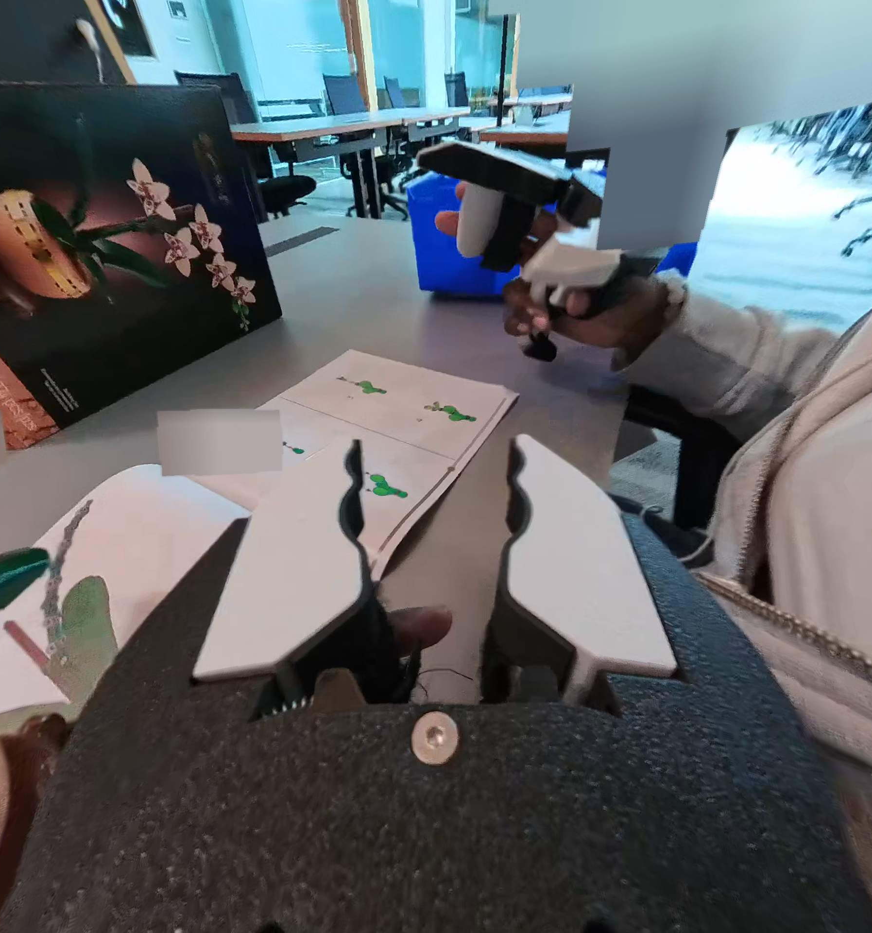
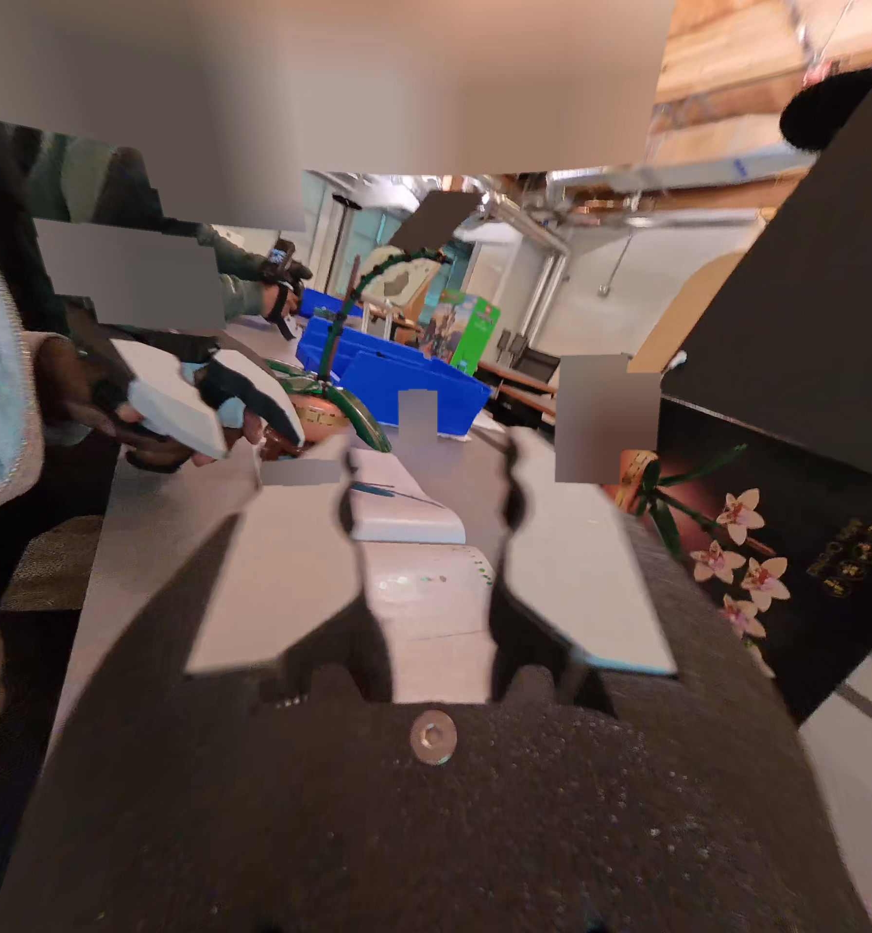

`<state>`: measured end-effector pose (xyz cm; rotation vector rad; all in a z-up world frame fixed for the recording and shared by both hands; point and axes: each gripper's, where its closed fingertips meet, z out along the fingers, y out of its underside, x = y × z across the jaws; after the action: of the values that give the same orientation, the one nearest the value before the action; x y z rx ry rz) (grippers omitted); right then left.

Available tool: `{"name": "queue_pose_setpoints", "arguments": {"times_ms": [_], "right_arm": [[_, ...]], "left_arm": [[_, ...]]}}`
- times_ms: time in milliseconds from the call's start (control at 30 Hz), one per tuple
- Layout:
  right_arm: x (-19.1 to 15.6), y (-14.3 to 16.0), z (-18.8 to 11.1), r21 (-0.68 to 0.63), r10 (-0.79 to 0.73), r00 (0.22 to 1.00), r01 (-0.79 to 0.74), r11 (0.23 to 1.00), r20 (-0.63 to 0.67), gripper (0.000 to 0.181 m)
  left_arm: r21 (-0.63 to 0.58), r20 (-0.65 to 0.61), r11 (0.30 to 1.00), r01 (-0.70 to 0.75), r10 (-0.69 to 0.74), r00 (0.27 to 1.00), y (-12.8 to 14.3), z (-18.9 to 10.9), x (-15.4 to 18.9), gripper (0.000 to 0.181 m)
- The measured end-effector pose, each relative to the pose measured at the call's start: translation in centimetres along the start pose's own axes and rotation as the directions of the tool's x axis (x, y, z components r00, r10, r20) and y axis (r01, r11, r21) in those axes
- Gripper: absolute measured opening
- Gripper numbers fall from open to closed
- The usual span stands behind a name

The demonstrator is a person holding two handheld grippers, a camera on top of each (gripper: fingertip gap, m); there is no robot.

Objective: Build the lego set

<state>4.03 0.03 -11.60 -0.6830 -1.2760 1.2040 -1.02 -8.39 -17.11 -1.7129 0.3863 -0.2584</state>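
Observation:
My left gripper [image 1: 436, 449] is open and empty, held above the open instruction booklet [image 1: 398, 419] on the grey table [image 1: 353, 303]. My right gripper [image 2: 431, 444] is open and empty, held above the same booklet [image 2: 403, 510]. The partly built Lego orchid stands at the table's near left: a brown pot [image 2: 317, 409] with green leaves and a curved green stem [image 2: 343, 313]. One of its leaves [image 1: 4, 575] shows at the left edge of the left wrist view. Each gripper shows in the other's view, the right one [image 1: 479, 222] raised over the table and the left one [image 2: 259, 442] beside the pot.
The black set box with the orchid picture [image 1: 121, 252] stands on the table beside the booklet; it also shows in the right wrist view [image 2: 726, 505]. Blue bins [image 2: 413, 383] stand behind the model. Another person's gloved hand [image 2: 282, 288] works farther back. The person's sleeve [image 1: 726, 363] crosses the right side.

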Motion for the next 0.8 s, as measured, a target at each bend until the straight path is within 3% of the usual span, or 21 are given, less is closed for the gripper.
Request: {"name": "queue_pose_setpoints", "arguments": {"times_ms": [33, 67, 133, 400, 500, 600, 667, 733, 767, 800], "right_arm": [[-0.1, -0.2, -0.4, 0.034, -0.006, 1.0, 0.006, 0.999, 0.008, 0.015], [0.0, -0.4, -0.7, 0.065, 0.03, 0.999, -0.031, 0.997, 0.012, 0.002], [0.4, -0.4, -1.0, 0.11, 0.152, 0.988, -0.155, 0.982, 0.035, 0.0], [2.8, 1.7, -0.7, 0.058, 0.404, 0.915, -0.403, 0.913, 0.001, 0.004], [3.2, 2.1, 0.1, -0.035, 0.342, 0.939, -0.343, 0.939, -0.038, 0.01], [3.3, 3.0, 1.4, -0.148, 0.18, 0.983, -0.182, 0.972, -0.028, 0.028], [3.6, 3.5, 2.3, -0.121, 0.124, 0.992, -0.126, 0.985, -0.023, 0.041], [3.9, 3.3, 2.6, -0.057, 0.197, 0.98, -0.197, 0.979, -0.021, 0.026], [3.9, 3.0, 2.5, -0.039, 0.237, 0.972, -0.237, 0.971, -0.005, 0.003], [3.8, 2.8, 2.4, -0.02, 0.265, 0.964, -0.264, 0.964, 0.01, 0.0]], "left_arm": [[-0.002, 0.022, 1.0, -0.03, 0.03, 0.999, 0.1, 0.4, -0.2, 0.043], [-0.002, 0.052, 0.998, -0.059, 0.059, 0.997, 0.2, 0.7, -0.7, 0.028], [-0.011, 0.111, 0.997, -0.076, 0.076, 0.991, 0.2, 1.1, -1.8, 0.001], [-0.035, 0.085, 0.999, 0.019, -0.016, 0.996, 0.2, 3.7, -4.1, 0.007], [-0.02, 0.052, 1.0, -0.001, 0.002, 0.999, -0.5, 4.6, -4.5, 0.021], [-0.063, 0.033, 0.993, -0.104, 0.106, 0.994, 0.3, 5.3, -4.5, 0.017], [-0.098, 0.045, 0.983, -0.155, 0.16, 0.986, 1.2, 5.7, -4.4, 0.014], [-0.121, 0.049, 0.969, -0.214, 0.222, 0.974, 1.5, 6.0, -4.1, 0.012], [-0.142, 0.063, 0.964, -0.226, 0.237, 0.97, 1.7, 6.1, -4.2, 0.012], [-0.162, 0.07, 0.96, -0.23, 0.244, 0.967, 1.9, 6.3, -4.3, 0.012]]}}
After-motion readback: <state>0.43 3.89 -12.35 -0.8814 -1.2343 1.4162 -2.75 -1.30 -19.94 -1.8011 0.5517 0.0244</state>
